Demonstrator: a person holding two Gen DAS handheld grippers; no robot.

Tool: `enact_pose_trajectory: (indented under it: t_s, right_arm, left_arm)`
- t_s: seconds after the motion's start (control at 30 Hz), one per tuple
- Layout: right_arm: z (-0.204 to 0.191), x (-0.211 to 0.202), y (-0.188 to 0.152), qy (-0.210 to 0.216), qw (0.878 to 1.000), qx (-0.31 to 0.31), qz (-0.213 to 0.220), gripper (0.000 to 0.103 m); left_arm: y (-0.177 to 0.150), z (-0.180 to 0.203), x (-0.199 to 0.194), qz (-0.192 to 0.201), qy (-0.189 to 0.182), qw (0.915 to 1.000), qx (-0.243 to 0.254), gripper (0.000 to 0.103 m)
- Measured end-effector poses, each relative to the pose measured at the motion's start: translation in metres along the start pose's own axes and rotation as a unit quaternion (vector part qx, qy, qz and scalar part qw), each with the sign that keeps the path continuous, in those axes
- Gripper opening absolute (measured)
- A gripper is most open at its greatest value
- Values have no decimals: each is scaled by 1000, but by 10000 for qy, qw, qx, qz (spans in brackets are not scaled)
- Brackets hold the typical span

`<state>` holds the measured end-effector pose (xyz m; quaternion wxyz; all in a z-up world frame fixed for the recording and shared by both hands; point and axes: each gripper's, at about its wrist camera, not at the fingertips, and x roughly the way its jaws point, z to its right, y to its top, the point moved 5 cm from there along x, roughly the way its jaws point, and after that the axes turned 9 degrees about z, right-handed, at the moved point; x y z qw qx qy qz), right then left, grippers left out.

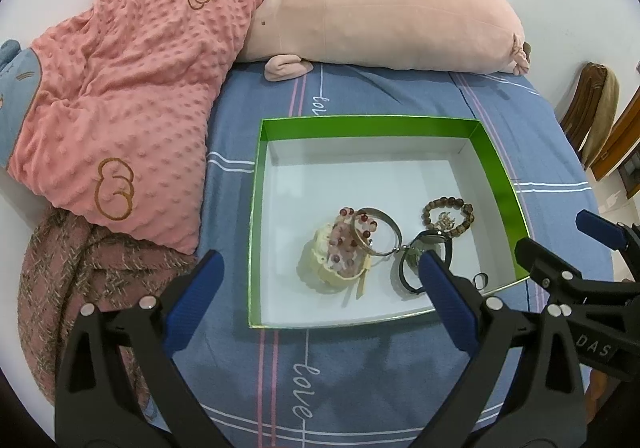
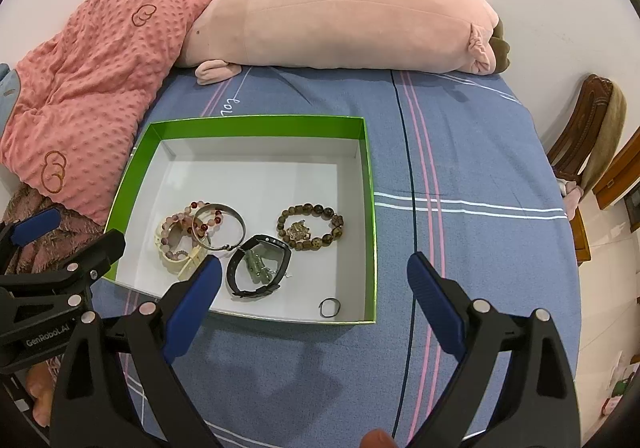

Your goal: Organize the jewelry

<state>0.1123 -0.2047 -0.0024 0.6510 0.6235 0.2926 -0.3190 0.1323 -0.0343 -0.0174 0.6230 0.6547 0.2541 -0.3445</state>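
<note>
A green-walled box [image 1: 500, 164] [image 2: 370, 188] with a white floor lies on the bed. Inside it are a brown bead bracelet [image 1: 466, 214] [image 2: 316, 210], a silver bangle [image 1: 390, 222] [image 2: 232, 214], a pink bead bracelet on a cream band [image 1: 340, 248] [image 2: 176, 228], a black watch [image 1: 408, 280] [image 2: 256, 268] with a green pendant [image 2: 256, 272] in it, and a small dark ring [image 1: 479, 280] [image 2: 330, 307]. My left gripper [image 1: 320, 268] is open and empty above the box's near edge. My right gripper [image 2: 314, 272] is open and empty above the box's near right corner.
The blue striped bedsheet [image 2: 460, 168] surrounds the box. A pink dotted blanket [image 1: 120, 96] lies at left. A long pink plush pillow [image 1: 380, 8] lies at the back. A wooden chair [image 2: 584, 136] stands at the right, off the bed.
</note>
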Motion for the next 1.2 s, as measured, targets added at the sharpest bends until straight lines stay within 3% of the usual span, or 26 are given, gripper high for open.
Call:
enact_pose_trajectory:
  t_s: [1.2]
  right_arm:
    - [0, 0, 0, -39, 10000, 32, -16, 94]
  left_arm:
    - [-2, 2, 3, -71, -47, 9999, -53, 100]
